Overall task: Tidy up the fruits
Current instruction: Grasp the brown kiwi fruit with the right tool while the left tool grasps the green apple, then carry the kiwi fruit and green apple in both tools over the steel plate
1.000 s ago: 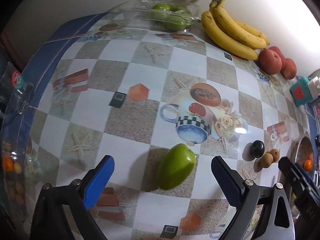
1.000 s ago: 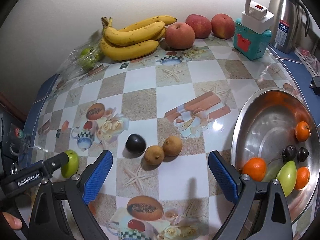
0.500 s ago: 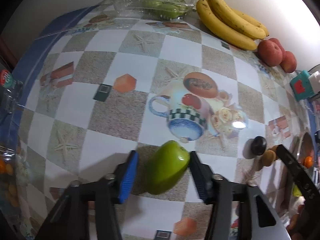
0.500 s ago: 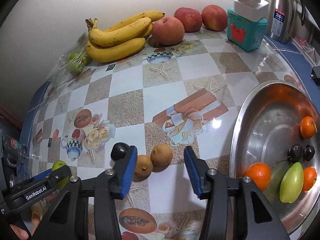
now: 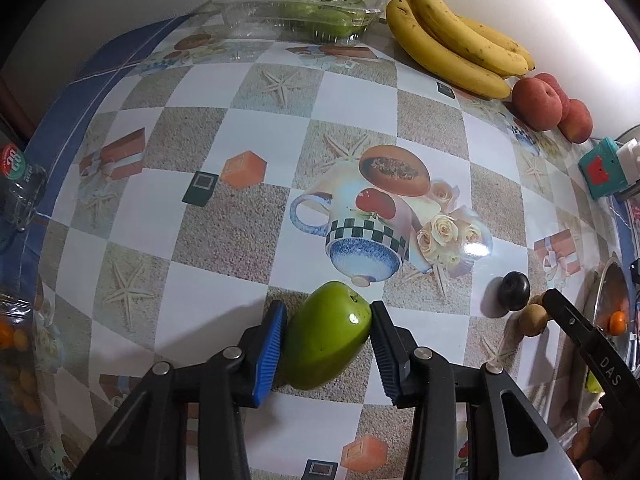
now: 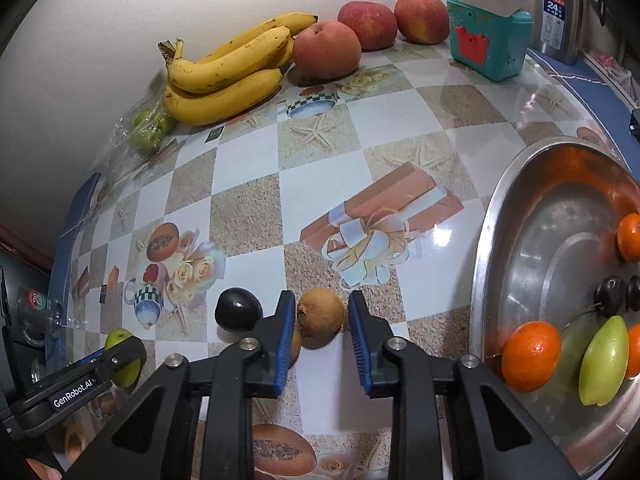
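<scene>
My left gripper (image 5: 326,338) is shut on a green mango-shaped fruit (image 5: 326,336) that lies on the patterned tablecloth. It also shows in the right wrist view (image 6: 120,350). My right gripper (image 6: 322,334) is closed around a small round brown fruit (image 6: 321,312) on the table; both pads touch it. A second brown fruit (image 6: 295,346) is partly hidden behind the left finger. A dark plum (image 6: 238,309) sits just left of it. The steel bowl (image 6: 500,240) at right holds oranges (image 6: 530,356), a green fruit (image 6: 602,360) and dark cherries (image 6: 610,290).
Bananas (image 6: 228,80), three red apples (image 6: 326,54) and a clear box of green fruit (image 5: 316,12) line the back wall. A teal toy block (image 6: 490,44) and a steel kettle (image 6: 560,12) stand at the back right. A bag of small oranges (image 5: 16,336) is at far left.
Both grippers have closed from wide open: the left one onto the green fruit, the right one onto the small brown fruit. Both moved forward and down toward the table.
</scene>
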`<state>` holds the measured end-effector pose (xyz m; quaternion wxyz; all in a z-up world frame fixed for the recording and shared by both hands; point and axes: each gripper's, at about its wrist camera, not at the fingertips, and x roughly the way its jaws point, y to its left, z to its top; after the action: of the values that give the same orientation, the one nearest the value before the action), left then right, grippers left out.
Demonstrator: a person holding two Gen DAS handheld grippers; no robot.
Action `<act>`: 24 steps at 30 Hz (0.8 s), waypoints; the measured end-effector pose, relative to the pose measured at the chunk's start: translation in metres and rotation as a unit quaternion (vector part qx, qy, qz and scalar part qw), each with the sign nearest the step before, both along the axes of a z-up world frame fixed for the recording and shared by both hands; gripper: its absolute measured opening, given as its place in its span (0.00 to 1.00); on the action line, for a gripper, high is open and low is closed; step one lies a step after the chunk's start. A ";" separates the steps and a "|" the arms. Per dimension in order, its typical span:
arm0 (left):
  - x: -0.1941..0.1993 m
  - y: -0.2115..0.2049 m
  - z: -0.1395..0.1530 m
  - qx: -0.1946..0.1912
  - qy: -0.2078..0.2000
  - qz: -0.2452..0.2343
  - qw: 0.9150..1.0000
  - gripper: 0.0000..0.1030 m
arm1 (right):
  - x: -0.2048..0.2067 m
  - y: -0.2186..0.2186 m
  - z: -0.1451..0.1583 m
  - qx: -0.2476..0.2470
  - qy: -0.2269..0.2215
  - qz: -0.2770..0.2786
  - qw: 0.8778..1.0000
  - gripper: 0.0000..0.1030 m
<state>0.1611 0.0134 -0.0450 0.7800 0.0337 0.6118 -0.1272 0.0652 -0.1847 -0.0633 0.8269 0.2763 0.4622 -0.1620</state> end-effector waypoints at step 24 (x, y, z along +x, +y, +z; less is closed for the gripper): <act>-0.001 0.003 0.034 -0.062 -0.010 -0.002 0.998 0.41 | -0.018 -0.008 0.033 0.017 -0.045 -0.011 0.999 0.25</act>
<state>0.1605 0.0160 -0.0115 0.7862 -0.0122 0.5950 -0.1666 0.0467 -0.1931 -0.0302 0.8403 0.3027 0.4239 -0.1504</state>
